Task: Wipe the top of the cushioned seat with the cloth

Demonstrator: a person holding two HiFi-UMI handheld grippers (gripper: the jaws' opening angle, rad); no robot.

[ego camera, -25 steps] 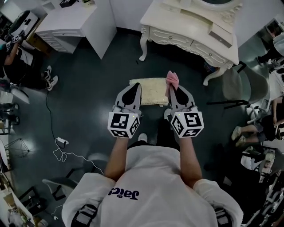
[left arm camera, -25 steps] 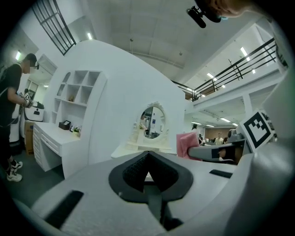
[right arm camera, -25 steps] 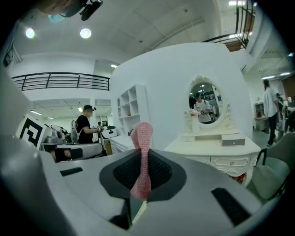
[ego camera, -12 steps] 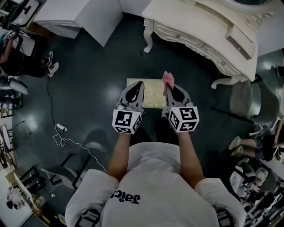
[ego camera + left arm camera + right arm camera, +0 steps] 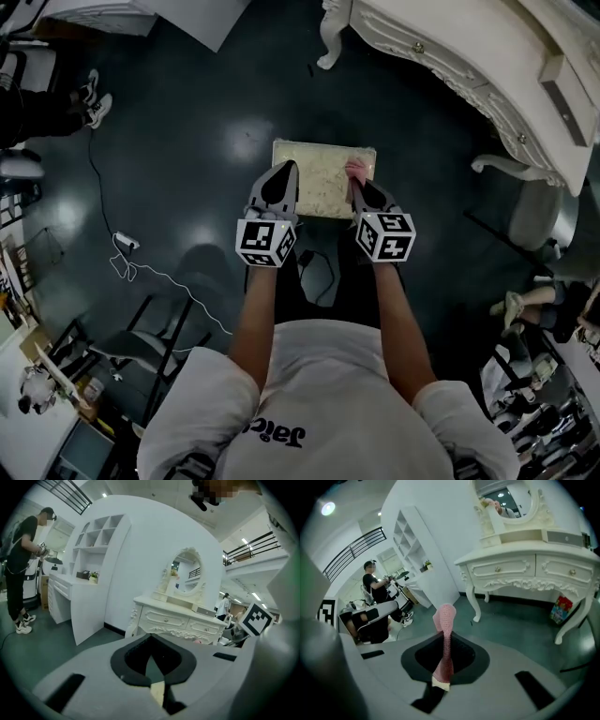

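The cushioned seat (image 5: 319,174) is a cream rectangular stool top on the dark floor, just ahead of both grippers in the head view. A sliver of the seat (image 5: 158,692) shows below the left jaws. My right gripper (image 5: 355,184) is shut on the pink cloth (image 5: 356,170), which stands up from between the jaws over the seat's right part. In the right gripper view the cloth (image 5: 444,641) runs upright through the closed jaws. My left gripper (image 5: 288,170) is shut with nothing in it, over the seat's left part.
A white dressing table (image 5: 473,66) with carved legs and an oval mirror (image 5: 186,570) stands beyond the seat. A grey chair (image 5: 539,214) is at the right. A white shelf unit (image 5: 96,578) and a person (image 5: 18,569) stand at the left; a cable (image 5: 141,272) lies on the floor.
Both grippers have tipped down and forward over the seat; the gripper views now show the dressing table and floor instead of the ceiling. The cloth stays gripped.
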